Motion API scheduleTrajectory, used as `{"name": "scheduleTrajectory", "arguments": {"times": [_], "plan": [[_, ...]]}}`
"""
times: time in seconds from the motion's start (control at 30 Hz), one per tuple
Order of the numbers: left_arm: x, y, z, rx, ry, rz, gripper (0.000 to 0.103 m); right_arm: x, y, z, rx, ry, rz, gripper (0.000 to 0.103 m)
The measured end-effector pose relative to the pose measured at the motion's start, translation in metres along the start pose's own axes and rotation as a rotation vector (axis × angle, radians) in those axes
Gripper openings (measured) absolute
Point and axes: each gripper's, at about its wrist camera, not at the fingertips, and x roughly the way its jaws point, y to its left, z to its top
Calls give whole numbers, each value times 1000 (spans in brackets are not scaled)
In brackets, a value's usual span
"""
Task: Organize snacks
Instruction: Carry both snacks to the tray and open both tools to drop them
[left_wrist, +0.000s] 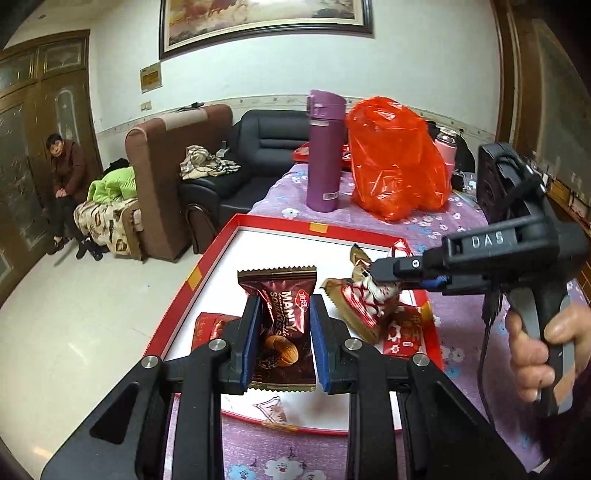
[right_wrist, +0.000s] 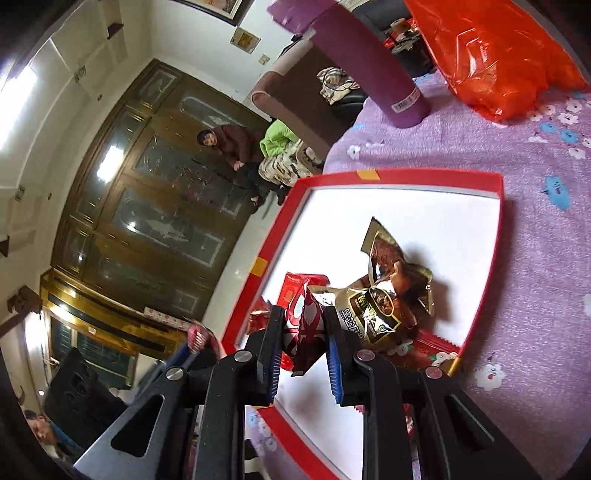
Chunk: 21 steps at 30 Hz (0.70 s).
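Currently both grippers are loaded over the red tray (left_wrist: 207, 258), which sits on the purple floral tablecloth (left_wrist: 461, 229).

Left side: left gripper (left_wrist: 282, 332) is closed on the brown almond-chocolate packet (left_wrist: 280, 314), blue pads pinching its middle from both flanks, packet upright above the tray's near-left area. A flat red sachet (left_wrist: 207, 328) lies just beside it, towards the left rim.

Right side: right gripper (right_wrist: 301, 339) is clamped on a red-and-white foil candy (right_wrist: 308, 325), which hangs crumpled between the jaws. It hovers over the near-right corner pile: the gold-brown packets (right_wrist: 384, 295) and another red sachet (right_wrist: 439, 347) by the rim.

Beyond the tray's far edge stand a purple flask (left_wrist: 325, 151) and an orange plastic bag (left_wrist: 399, 158), well clear.

Handling, my read:
- All wrappers look light and thin; weight is a non-issue.
- Foil is slick and crinkly, so a pinch on loose film could slip or tear. Better to grip across the filled body, as the left one does.
- The right hold seems to be on bunched wrapper, less secure; avoid fast swings.
- Contents probably brittle (chocolate, nuts); keep squeeze modest.
- Flat sachets lie flush on the tray floor, so edge-on pickup at a crimped end looks easiest.
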Motion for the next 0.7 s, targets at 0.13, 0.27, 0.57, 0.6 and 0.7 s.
{"name": "scheduleTrajectory", "arguments": {"times": [0.13,0.27,0.57,0.6,0.7], "plan": [[4,2,0,-12,-3,63,28,3,7,-2,-15,-15,-13,32],[-2,-1,0,-7,-35,111,66,-18,14,-3,-44,-95,-26,56],[-9,-11,-4,30,-42,67,66,-69,-12,1,19,-192,-49,60],[-9,-12,-4,33,-38,62,66,-72,-17,0,39,-191,-48,60],[-7,-4,3,32,28,-36,67,-82,-30,4,76,-166,-19,60]]}}
